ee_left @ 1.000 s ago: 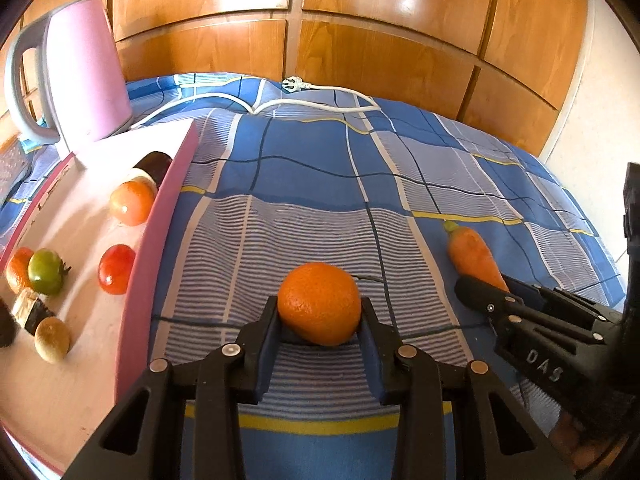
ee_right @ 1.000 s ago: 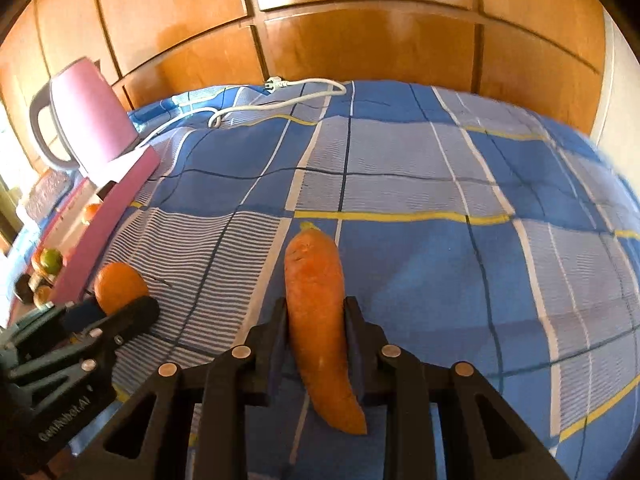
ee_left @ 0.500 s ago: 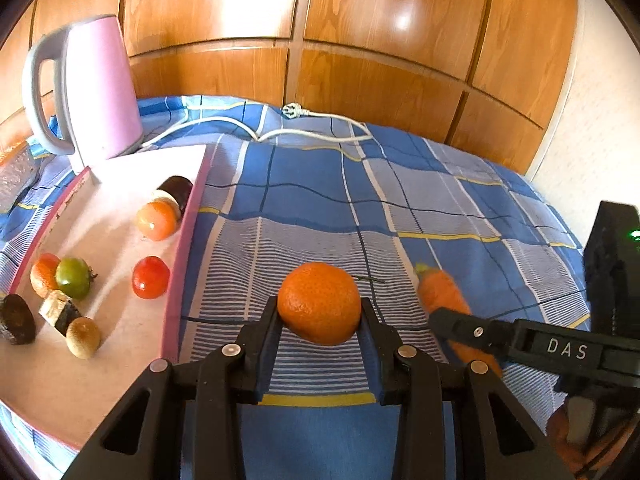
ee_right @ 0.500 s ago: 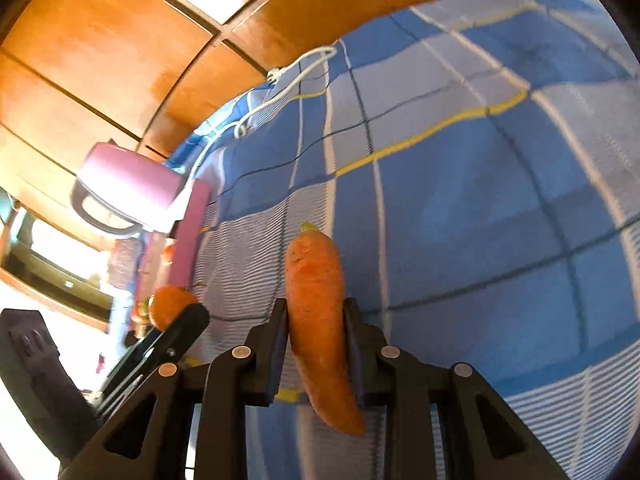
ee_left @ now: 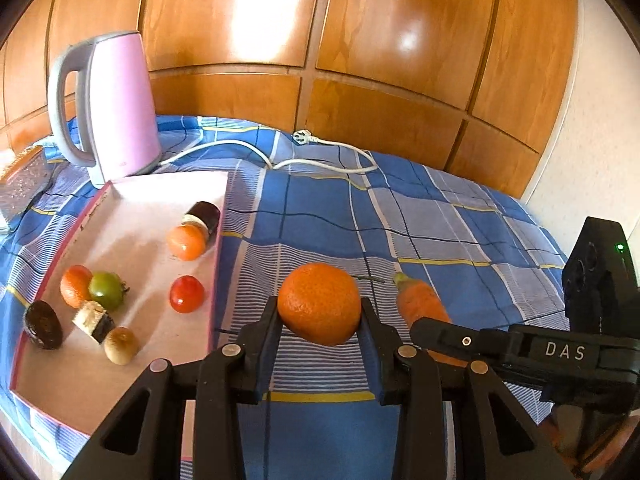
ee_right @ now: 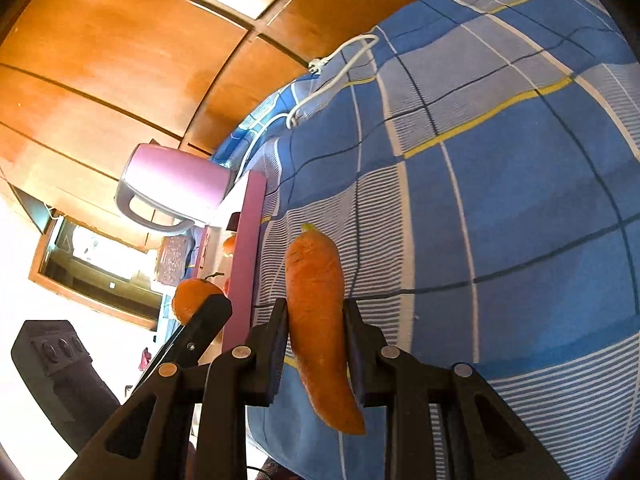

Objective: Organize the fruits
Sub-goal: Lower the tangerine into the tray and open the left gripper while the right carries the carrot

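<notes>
Right now your left gripper (ee_left: pixel 320 322) clamps a round orange (ee_left: pixel 319 303) with dimpled, matte peel, held clear above the blue checked cloth (ee_left: pixel 328 216). Your right gripper (ee_right: pixel 315 330) pinches a long, tapered carrot (ee_right: pixel 320 320) around its middle, skin faintly ridged, the stubby green top pointing away from you. From the left wrist view, white letters "DAS" show on the right gripper's black plastic body. Beside the orange lies a flat, pale tray (ee_left: pixel 132 380) with a pink rim; on it sit a glossy red tomato (ee_left: pixel 187 294), a green tomato (ee_left: pixel 106 290), small oranges and dark chunky pieces. A smooth pink kettle (ee_left: pixel 116 108) with a grey handle stands at the tray's far end, against varnished wooden panels (ee_left: pixel 360 40).
</notes>
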The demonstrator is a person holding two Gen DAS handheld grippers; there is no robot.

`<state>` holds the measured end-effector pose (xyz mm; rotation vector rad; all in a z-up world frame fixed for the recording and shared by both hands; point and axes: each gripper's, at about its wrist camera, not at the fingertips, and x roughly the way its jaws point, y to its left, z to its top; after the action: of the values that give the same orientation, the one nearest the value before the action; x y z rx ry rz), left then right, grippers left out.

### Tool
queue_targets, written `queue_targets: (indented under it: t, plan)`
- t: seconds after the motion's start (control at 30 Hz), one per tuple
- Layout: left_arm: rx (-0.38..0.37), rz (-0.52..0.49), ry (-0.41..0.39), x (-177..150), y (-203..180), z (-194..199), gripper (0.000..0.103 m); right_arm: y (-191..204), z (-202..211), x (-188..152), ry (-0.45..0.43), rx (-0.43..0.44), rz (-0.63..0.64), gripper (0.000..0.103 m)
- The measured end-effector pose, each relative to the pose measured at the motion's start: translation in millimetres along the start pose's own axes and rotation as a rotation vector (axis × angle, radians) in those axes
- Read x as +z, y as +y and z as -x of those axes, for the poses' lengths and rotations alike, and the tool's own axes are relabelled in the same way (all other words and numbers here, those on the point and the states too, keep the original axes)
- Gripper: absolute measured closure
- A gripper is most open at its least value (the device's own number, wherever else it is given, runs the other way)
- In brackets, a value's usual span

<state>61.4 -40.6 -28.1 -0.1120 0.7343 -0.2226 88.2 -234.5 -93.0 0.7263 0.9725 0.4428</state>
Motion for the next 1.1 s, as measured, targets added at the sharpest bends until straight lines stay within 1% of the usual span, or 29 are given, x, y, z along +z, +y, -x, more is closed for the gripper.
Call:
queue_targets:
  t: [0.2,0.33,0.57,0.73,0.93,1.1]
  plan:
    - [0.020,0.026,-0.013,4,17,11,0.066,16,-7,3,0.018,-0.006,0.054,0.076]
    - [0.044,0.057,-0.025,7,36,19,0.066,29,-13,4,0.035,-0.008,0.100,0.076]
    - [0.108,0.159,-0.049,16,89,34,0.066,57,-25,9,0.064,-0.003,0.184,0.076]
    - [0.152,0.211,-0.058,20,126,43,0.066,79,-38,14,0.087,0.004,0.240,0.076]
    - [0.139,0.284,-0.050,24,158,40,0.066,104,-58,14,0.125,0.005,0.309,0.076]
    - [0.108,0.306,-0.039,36,169,28,0.066,115,-73,10,0.157,0.008,0.337,0.076]
